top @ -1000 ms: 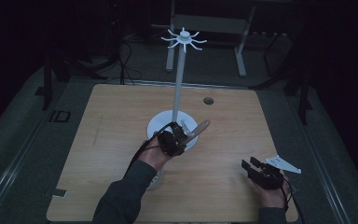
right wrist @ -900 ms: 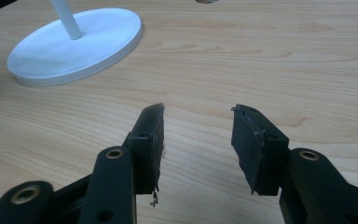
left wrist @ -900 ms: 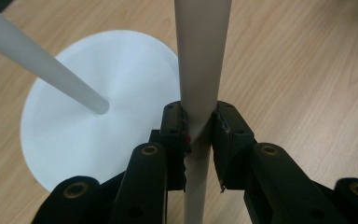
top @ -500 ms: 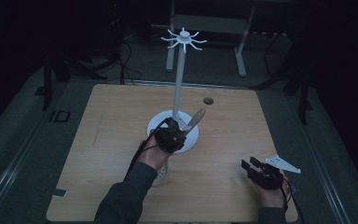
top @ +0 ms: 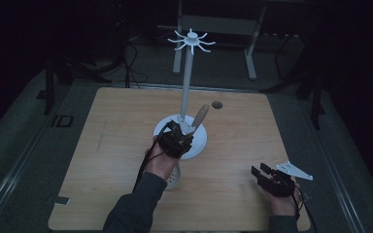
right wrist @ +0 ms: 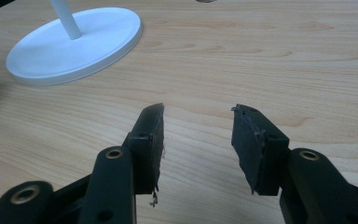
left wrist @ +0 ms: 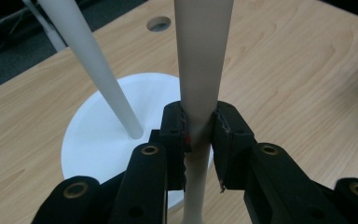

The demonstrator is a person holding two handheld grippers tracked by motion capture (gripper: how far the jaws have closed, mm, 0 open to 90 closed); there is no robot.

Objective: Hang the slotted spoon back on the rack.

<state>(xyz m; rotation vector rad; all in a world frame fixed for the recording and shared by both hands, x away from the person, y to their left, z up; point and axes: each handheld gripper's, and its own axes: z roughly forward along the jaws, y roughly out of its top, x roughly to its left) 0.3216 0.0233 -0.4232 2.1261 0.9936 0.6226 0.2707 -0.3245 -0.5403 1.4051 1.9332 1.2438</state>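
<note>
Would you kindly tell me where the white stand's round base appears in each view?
High view: base at table centre, just beyond the left gripper.
Left gripper view: left of centre, behind the jaws.
Right gripper view: upper left.
Shared landmark: the pole rising from the base.

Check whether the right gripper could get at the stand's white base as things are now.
Probably yes: the right gripper is open, holds nothing, and bare table lies between it and the base.
</note>
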